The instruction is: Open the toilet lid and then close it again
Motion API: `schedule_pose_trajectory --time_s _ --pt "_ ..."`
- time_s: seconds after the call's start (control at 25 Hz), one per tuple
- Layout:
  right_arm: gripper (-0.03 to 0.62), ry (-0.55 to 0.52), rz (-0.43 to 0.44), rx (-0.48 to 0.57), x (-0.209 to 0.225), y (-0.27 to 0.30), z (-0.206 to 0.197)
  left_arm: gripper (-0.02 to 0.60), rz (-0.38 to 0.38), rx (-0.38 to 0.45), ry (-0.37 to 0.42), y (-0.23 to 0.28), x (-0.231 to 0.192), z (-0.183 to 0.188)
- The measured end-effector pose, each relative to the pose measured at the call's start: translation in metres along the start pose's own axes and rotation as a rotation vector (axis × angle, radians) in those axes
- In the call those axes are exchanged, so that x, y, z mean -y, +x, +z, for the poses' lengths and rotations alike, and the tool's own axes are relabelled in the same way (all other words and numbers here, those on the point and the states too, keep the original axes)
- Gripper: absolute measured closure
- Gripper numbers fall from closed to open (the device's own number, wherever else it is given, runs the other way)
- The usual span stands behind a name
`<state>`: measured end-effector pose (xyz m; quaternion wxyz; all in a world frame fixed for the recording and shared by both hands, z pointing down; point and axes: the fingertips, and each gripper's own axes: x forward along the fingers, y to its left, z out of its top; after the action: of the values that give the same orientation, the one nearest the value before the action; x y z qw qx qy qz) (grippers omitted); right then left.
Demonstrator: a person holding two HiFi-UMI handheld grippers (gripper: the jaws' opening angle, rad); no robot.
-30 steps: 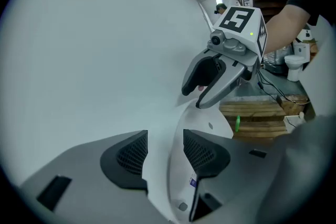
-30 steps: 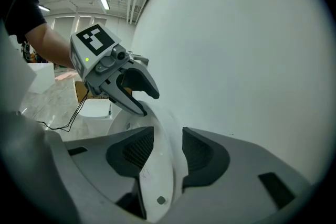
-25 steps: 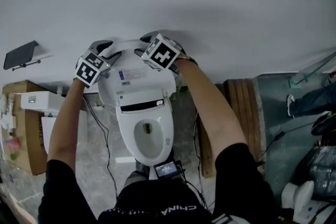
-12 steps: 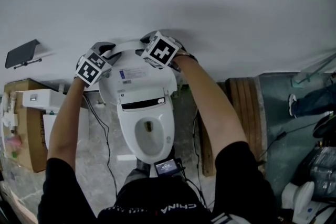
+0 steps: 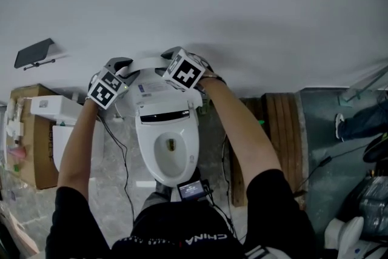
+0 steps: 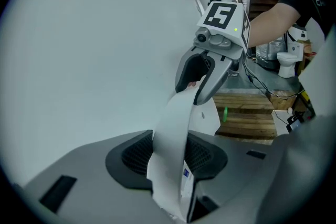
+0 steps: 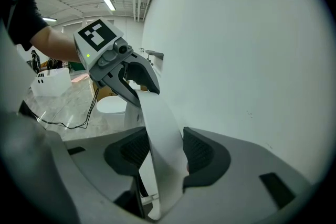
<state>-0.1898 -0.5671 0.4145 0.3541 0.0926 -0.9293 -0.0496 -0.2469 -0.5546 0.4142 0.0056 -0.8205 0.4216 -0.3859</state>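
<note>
Both tongs clamp the raised toilet lid (image 5: 151, 89) by its top rim, close in front of the white wall (image 5: 254, 3).
The left gripper (image 6: 169, 157) has just been closing and, like the right gripper (image 7: 167, 152), pinches the rim between its pads, narrow. The lid stands up over the open bowl (image 5: 171, 153). A cardboard box (image 5: 27, 151) crowds the left, a wooden pallet (image 5: 276, 124) the right, and a cable (image 5: 124, 173) trails over the floor beside the toilet.
</note>
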Motion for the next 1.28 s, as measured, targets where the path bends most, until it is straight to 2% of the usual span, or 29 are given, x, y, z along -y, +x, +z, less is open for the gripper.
schedule_pose_trajectory --time_s 0.6,0.88,1.28 --pt "0.387 -0.159 -0.082 0.029 -0.13 -0.054 -0.046 0.42 0.105 -0.013 0.144 -0.071 0.133 -0.023" --pt "0.384 -0.223 -0.175 0.032 -0.194 -0.071 -0.078 0.408 0.143 -0.02 0.213 -0.095 0.201 -0.045" --pt "0.376 -0.233 -0.303 -0.079 -0.26 -0.071 -0.115 0.393 0.169 -0.026 0.256 -0.114 0.266 -0.083"
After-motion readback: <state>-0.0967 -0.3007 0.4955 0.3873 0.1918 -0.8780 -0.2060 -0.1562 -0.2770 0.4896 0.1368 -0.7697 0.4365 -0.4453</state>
